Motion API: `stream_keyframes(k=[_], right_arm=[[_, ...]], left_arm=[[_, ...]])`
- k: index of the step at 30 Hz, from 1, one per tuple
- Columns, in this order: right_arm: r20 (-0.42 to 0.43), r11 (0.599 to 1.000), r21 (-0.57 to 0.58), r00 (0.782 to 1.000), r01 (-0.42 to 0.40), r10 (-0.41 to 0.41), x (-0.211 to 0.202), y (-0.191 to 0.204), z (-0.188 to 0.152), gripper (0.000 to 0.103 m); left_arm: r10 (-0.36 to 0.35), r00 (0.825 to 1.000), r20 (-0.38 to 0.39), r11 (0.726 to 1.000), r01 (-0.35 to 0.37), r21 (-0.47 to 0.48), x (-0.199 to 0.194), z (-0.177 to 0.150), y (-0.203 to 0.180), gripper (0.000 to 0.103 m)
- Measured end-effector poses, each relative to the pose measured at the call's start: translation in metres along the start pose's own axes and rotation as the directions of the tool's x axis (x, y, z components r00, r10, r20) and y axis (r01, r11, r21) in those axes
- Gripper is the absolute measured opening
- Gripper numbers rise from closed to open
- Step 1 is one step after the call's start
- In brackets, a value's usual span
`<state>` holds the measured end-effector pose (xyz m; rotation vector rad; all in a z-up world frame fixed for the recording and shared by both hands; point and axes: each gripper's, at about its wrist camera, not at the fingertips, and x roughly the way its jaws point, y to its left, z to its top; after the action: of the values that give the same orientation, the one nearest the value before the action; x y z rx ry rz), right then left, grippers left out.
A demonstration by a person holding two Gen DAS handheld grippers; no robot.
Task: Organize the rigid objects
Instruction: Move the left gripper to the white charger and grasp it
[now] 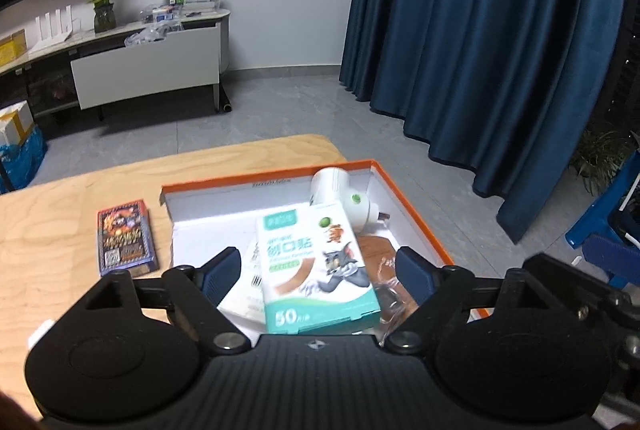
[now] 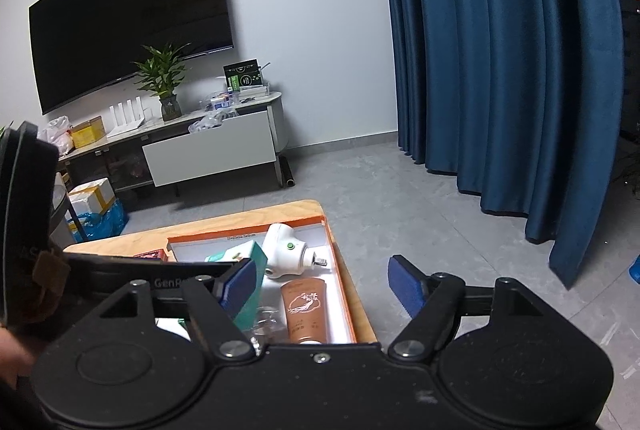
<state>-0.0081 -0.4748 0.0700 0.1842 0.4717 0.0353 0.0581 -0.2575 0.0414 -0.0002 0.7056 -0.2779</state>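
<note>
A white tray with an orange rim (image 1: 280, 179) sits on the wooden table (image 1: 60, 214). In it a teal and white plaster box (image 1: 316, 262) lies tilted on some papers, beside a white plug-in device (image 1: 340, 198) and a brown tube (image 1: 376, 254). My left gripper (image 1: 319, 276) is open, with the plaster box between its blue pads and a gap on each side. My right gripper (image 2: 322, 286) is open above the tray's right rim (image 2: 340, 286), over the brown tube (image 2: 306, 310), with nothing held. The plug-in device (image 2: 286, 250) lies just beyond.
A dark printed card box (image 1: 124, 238) lies on the table left of the tray. Clear plastic wrap (image 2: 268, 322) sits in the tray's near part. Beyond the table are grey floor, a TV stand (image 1: 148, 78) and blue curtains (image 1: 480, 50).
</note>
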Motion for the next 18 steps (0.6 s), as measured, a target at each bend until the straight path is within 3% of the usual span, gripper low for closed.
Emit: stream_keyframes(k=[11, 18], right_arm=[[-0.027, 0.995, -0.069, 0.997, -0.074, 0.072, 0.0, 0.047, -0.003, 0.09], [-0.052, 0.985, -0.115, 0.992, -0.125, 0.119, 0.002, 0.074, -0.01, 0.09]], left_arm=[[0.042, 0.999, 0.025, 0.998, -0.04, -0.053, -0.034, -0.025, 0.04, 0.091], [0.09, 0.992, 0.084, 0.995, -0.087, -0.044, -0.056, -0.056, 0.098, 0.101]])
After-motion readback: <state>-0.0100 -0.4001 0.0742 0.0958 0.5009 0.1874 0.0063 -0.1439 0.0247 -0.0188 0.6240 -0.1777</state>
